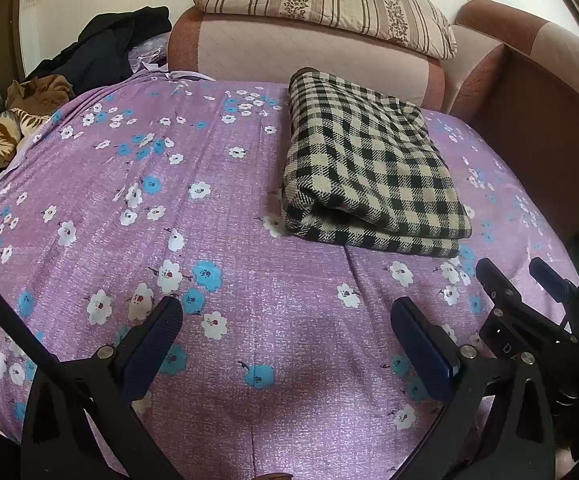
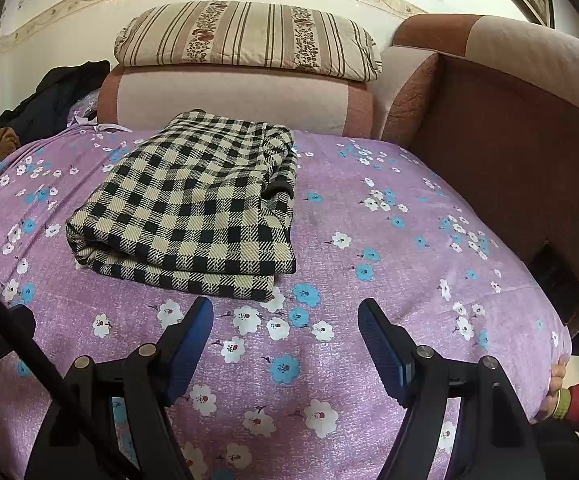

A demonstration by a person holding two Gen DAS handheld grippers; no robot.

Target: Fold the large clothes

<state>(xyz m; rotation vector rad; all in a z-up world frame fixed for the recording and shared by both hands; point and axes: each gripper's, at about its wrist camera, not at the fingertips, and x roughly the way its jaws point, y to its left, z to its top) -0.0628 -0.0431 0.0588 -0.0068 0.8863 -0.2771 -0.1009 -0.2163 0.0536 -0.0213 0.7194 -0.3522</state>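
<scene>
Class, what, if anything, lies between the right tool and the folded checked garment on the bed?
Nothing visible. Only bare flowered bedsheet lies between the open right tool and the near edge of the checked garment; the pillow sits behind it.

Folded checked garment on the bed

The black-and-cream checked garment (image 1: pixel 373 160) (image 2: pixel 193 208) lies flat, folded into a thick rectangle (several layers show at its near edge), on the purple flowered bedcover (image 1: pixel 209 240) (image 2: pixel 369 260), toward the bed's far edge.
</scene>
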